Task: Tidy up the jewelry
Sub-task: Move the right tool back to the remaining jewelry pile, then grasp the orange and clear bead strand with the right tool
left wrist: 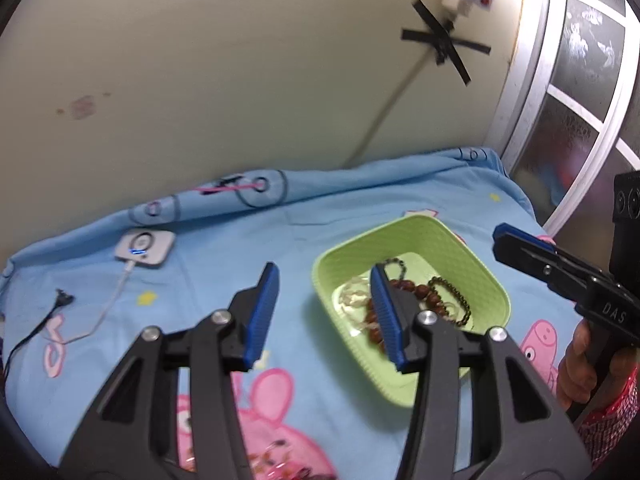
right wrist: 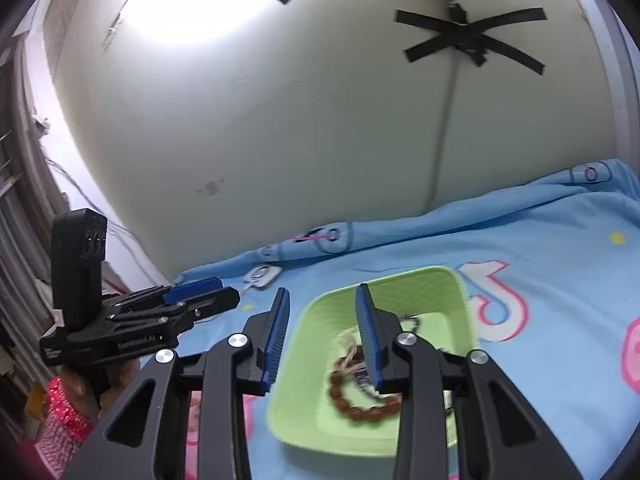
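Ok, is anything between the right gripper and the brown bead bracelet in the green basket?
Nothing visible. The right gripper hangs open above the green plastic basket, and the brown wooden bead bracelet lies uncovered on its floor beside pale and dark bead strands. Only the basket's low wall surrounds it.

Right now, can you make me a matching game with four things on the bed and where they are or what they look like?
Things:
1. brown bead bracelet
2. green basket
3. white charger box
4. left claw

Clues:
A. open, holding nothing
B. lying inside the basket
C. sitting on the blue sheet, jewelry in it
D. near the wall, small blue light glowing

Pairs: 1-B, 2-C, 3-D, 4-A
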A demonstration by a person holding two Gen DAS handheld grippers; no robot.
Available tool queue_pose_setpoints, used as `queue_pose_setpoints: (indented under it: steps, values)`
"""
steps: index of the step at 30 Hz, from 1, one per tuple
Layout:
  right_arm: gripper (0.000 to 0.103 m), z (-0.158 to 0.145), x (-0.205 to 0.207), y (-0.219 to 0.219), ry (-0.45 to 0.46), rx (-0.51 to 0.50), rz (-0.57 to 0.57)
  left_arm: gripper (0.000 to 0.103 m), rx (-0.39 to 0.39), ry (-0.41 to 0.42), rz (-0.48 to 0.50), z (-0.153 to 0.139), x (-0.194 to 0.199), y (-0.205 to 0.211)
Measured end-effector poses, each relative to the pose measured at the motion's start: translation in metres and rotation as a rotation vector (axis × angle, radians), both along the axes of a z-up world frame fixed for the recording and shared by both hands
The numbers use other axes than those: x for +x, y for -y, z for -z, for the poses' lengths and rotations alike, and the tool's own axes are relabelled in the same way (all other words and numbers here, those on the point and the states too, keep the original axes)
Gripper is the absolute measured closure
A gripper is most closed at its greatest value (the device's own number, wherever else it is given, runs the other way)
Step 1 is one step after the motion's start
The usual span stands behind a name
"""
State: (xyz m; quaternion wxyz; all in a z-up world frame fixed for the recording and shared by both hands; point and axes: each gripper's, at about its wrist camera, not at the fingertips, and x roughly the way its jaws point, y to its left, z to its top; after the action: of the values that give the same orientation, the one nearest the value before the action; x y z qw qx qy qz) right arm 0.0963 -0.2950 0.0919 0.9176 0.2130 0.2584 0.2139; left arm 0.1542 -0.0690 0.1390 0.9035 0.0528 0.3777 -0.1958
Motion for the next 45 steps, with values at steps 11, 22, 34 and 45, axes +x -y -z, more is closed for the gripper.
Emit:
queue_pose_setpoints:
  steps: [11,22,34,45]
  values:
    - [0.088,0.007,-0.029,-0.083,-0.004,-0.068,-0.251,0.057,-0.018,0.077,-0.166,0.009,-0.069,-0.125]
    - [0.088,0.055,-0.045,-0.219,-0.066,-0.467,-0.528,0.057,-0.065,-0.026,-0.329,0.084,-0.124,-0.210]
    - [0.103,0.093,-0.031,-0.286,0.007,-0.787,-0.586,0.057,-0.060,0.082,-0.291,0.090,-0.153,-0.214]
    - [0.103,0.004,-0.016,-0.236,0.001,-0.420,-0.468,0.049,-0.033,0.172,-0.183,0.080,-0.157,-0.180]
